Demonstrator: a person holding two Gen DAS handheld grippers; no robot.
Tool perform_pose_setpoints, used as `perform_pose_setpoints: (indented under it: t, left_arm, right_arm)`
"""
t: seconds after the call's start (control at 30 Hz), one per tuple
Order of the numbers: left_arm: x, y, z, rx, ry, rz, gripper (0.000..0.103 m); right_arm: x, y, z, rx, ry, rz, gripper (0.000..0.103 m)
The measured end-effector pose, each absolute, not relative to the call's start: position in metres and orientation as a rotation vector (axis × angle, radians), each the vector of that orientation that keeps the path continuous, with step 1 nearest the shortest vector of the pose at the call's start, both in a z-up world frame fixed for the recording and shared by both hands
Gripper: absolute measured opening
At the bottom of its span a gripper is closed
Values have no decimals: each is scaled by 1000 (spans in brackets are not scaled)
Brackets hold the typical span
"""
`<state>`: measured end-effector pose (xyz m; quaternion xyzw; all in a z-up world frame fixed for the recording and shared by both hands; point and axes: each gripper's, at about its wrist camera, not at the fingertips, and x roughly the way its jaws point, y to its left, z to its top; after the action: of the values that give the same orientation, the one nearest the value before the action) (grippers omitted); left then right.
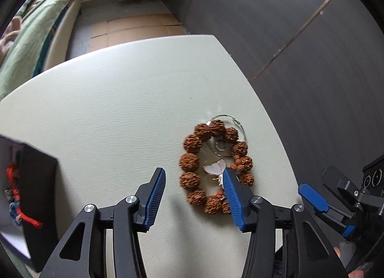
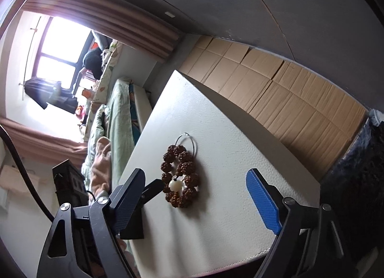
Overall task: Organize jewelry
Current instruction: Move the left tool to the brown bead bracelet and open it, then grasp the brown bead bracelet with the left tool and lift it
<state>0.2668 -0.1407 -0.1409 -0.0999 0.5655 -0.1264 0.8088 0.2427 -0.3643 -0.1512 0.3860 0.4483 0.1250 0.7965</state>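
A bracelet of rough brown beads (image 1: 192, 160) lies on the pale table (image 1: 115, 114), with a white butterfly pendant (image 1: 214, 167) inside its ring and a thin silver hoop (image 1: 230, 119) at its far side. My left gripper (image 1: 194, 177) is open and empty, its right finger over the bracelet's near right part. The bracelet (image 2: 186, 166) and hoop (image 2: 192, 141) also show in the right wrist view, ahead of my open, empty right gripper (image 2: 195, 179). A black jewelry box (image 1: 36, 194) with red cord (image 1: 14, 191) stands at the left.
The right gripper's blue finger (image 1: 312, 197) shows at the table's right edge in the left wrist view. A bed with green bedding (image 1: 31, 30) lies beyond the table. Cardboard (image 2: 288, 95) covers the floor by a dark wall (image 1: 300, 37).
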Motion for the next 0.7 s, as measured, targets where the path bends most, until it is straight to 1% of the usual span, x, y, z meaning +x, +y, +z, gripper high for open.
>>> perform_pose_setpoints:
  t: [0.03,0.07,0.1,0.13,0.3,0.5,0.7]
  left_arm:
    - [268,-143,-144,-194,1217,-263,47]
    - [268,-144,-148,-182,1225,-250,41]
    - [269,-143,-151,-184,1234,-244,28]
    - [268,-141,-151,-183,1216,-232,21]
    - [261,-135,-143,-220,1197,-271,20]
    - [254,-126,-109,-296,1121,-345,20]
    - [249,-129,-77,-290,1071,-394,20]
  right_arm:
    - [243,-364,-152,832,967,268,87]
    - [244,-363,-154,834,972,269,87]
    - [244,-363,-155,835,978,268,87]
    - [245,-362,-155,834,980,267,87]
    - [248,-357,-154,806,982,275,87]
    - [246,-353,-151,786,960,279,87]
    - [246,-354,-150,782,939,260,87]
